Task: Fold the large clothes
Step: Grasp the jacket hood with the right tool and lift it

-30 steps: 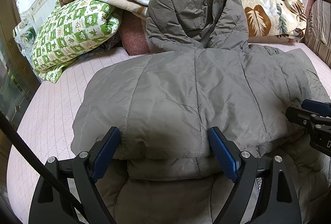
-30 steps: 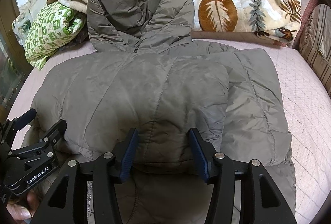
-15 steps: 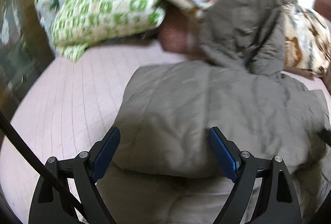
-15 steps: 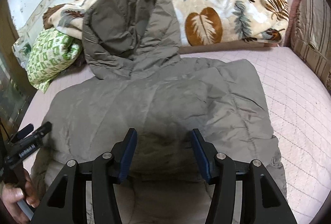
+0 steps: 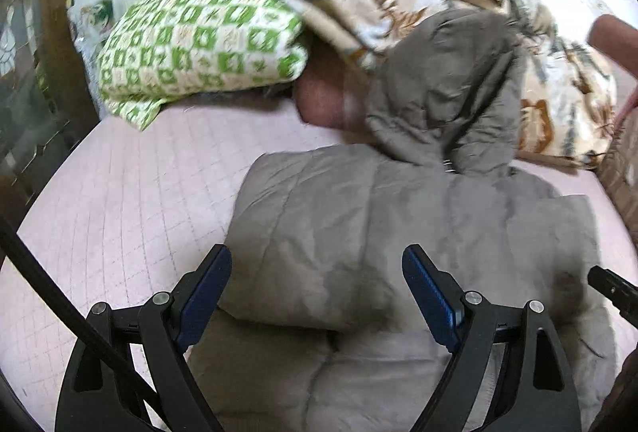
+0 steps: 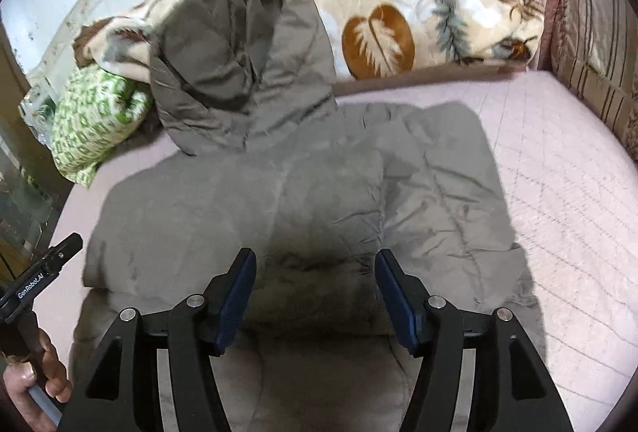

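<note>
A grey-brown padded hooded jacket (image 5: 398,232) lies folded on the pink quilted bed, its hood (image 5: 442,85) resting up against the bedding behind. It also shows in the right wrist view (image 6: 299,201), hood (image 6: 243,65) at the back. My left gripper (image 5: 317,288) is open and empty, raised above the jacket's left part. My right gripper (image 6: 315,288) is open and empty, raised above the jacket's near middle. The left gripper appears in the right wrist view (image 6: 44,268) at the left edge, held by a hand. The tip of the right gripper shows at the right edge of the left wrist view (image 5: 612,290).
A green-and-white patterned pillow (image 5: 199,45) and a leaf-print blanket (image 6: 418,5) are piled at the back of the bed (image 6: 558,173). A striped cushion (image 6: 598,45) stands at the right. A dark wooden and glass edge (image 5: 24,113) borders the bed on the left.
Both grippers have pulled back and risen from the jacket. The left gripper has swung leftward, so the jacket now sits right of centre in its view. Both stay open.
</note>
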Available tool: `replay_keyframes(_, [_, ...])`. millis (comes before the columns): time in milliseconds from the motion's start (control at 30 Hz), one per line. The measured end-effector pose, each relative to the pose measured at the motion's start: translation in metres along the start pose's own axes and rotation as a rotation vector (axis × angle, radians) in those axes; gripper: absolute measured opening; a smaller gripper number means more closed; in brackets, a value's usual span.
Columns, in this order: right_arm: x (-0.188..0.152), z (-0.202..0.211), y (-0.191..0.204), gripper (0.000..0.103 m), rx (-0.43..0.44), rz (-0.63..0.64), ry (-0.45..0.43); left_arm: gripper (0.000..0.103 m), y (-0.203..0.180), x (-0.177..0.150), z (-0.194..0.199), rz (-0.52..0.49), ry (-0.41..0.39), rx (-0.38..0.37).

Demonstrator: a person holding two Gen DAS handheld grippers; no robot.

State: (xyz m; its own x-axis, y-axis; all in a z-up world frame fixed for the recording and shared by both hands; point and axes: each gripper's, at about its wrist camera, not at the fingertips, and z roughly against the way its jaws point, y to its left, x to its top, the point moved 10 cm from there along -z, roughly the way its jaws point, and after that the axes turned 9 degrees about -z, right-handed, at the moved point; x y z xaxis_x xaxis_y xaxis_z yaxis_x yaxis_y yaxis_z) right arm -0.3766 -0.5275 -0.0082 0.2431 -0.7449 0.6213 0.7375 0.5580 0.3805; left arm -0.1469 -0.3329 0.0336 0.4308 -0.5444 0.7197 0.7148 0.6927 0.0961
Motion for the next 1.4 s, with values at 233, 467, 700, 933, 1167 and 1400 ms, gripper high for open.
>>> replay_keyframes(233, [0.021, 0.061, 0.03, 0.066, 0.117, -0.078, -0.014, 0.087, -0.007, 0.026, 0.051, -0.019, -0.078, -0.052])
replay_keyframes(467, [0.127, 0.07, 0.107, 0.072, 0.142, -0.132, -0.011, 0.087, 0.006, 0.029, 0.051, 0.021, -0.066, -0.092])
replay_keyframes(700, [0.242, -0.003, 0.136, 0.073, 0.081, -0.286, -0.033, 0.087, 0.01, 0.023, 0.021, 0.05, -0.035, -0.12])
replay_keyframes(933, [0.288, -0.09, 0.131, 0.073, 0.038, -0.368, -0.013, 0.087, 0.004, 0.021, -0.005, 0.021, -0.013, -0.118])
replay_keyframes(1167, [0.264, -0.094, 0.137, 0.012, 0.165, -0.332, -0.028, 0.087, 0.007, 0.021, -0.01, 0.057, -0.01, -0.115])
replay_keyframes(1400, [0.198, -0.009, 0.148, 0.011, 0.241, -0.252, -0.073, 0.087, -0.001, 0.026, 0.012, 0.056, -0.047, -0.139])
